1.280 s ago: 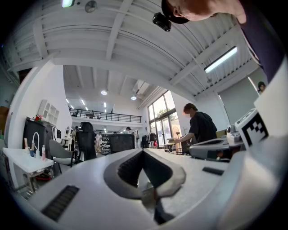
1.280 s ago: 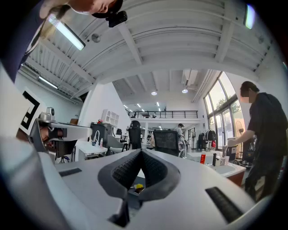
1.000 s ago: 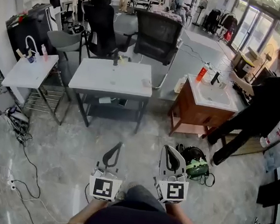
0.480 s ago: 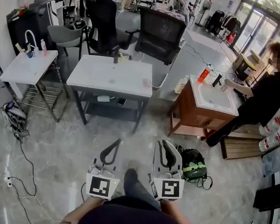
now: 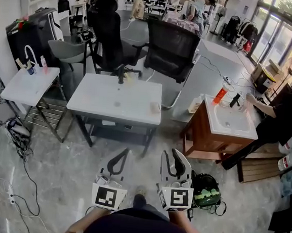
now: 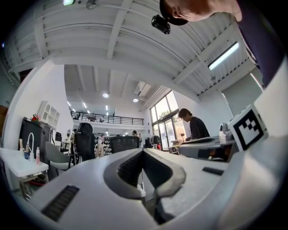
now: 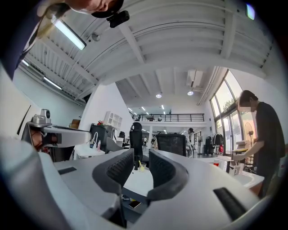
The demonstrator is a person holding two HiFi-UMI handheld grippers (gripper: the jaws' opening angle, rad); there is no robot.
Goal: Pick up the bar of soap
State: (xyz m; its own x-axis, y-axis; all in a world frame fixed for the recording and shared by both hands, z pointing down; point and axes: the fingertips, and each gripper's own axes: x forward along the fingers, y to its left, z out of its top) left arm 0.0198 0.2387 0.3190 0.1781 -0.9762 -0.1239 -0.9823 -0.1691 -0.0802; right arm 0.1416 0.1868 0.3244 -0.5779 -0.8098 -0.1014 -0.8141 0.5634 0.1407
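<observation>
- Grey-white left gripper, held low over the floor: jaws clenched together, nothing between them.
- Right gripper, just beside it: jaws opening, with nothing between them.
- White bench ahead: what looks like the bar of soap lies near its right edge, well apart from both grippers.
- Black office chairs stand behind the bench.

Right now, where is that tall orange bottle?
Head view, right side: the tall orange bottle stands at the far left corner of the white basin, atop the wooden cabinet.
</observation>
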